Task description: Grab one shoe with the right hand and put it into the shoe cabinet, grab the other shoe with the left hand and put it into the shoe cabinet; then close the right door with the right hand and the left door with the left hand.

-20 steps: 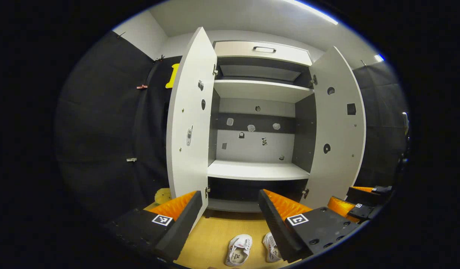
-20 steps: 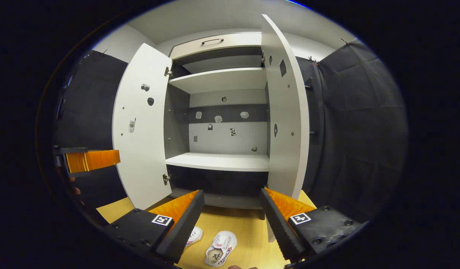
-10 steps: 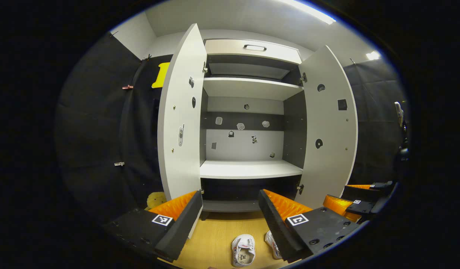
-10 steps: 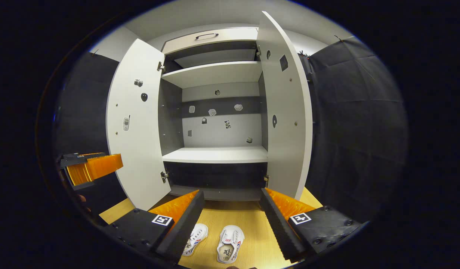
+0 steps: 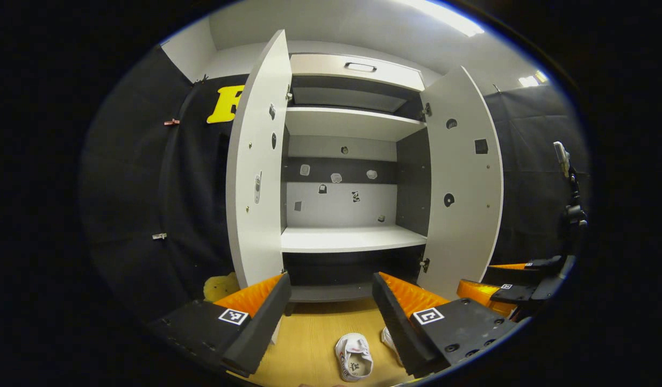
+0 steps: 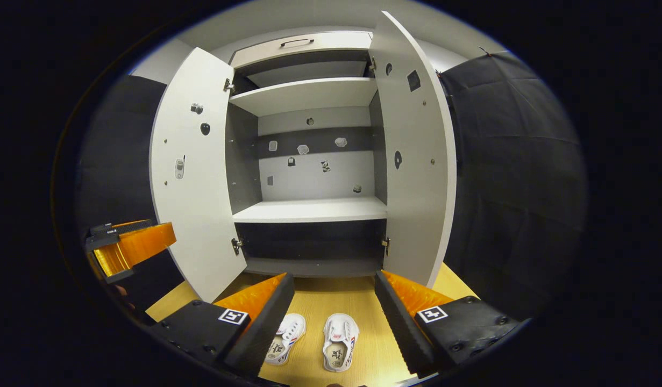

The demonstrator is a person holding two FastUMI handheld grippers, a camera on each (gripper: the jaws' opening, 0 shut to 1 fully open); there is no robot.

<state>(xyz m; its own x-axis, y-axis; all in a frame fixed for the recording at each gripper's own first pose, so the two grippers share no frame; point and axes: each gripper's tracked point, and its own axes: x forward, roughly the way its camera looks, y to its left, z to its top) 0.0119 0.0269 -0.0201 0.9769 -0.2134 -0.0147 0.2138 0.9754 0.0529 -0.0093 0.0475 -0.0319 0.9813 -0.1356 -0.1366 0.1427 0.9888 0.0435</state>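
A: How far along are we?

B: Nothing is done yet. Both shoes lie on the floor (image 6: 363, 312) below the right tongs (image 6: 333, 312): right shoe (image 6: 340, 349), left shoe (image 6: 286, 346).

A: And the tongs?

B: Both the right and left tongs (image 5: 331, 312) are spread and empty. The shoe cabinet (image 6: 314, 209) ahead stands with its left door (image 6: 193, 172) and right door (image 6: 417, 156) open.

Evenly bright indoor light from a ceiling strip lamp (image 5: 443, 12), glaring white at upper right, soft shadow under the cabinet shelves (image 6: 309, 209), strong fisheye bending of the door edges, sharp centre, slight softness toward the rims
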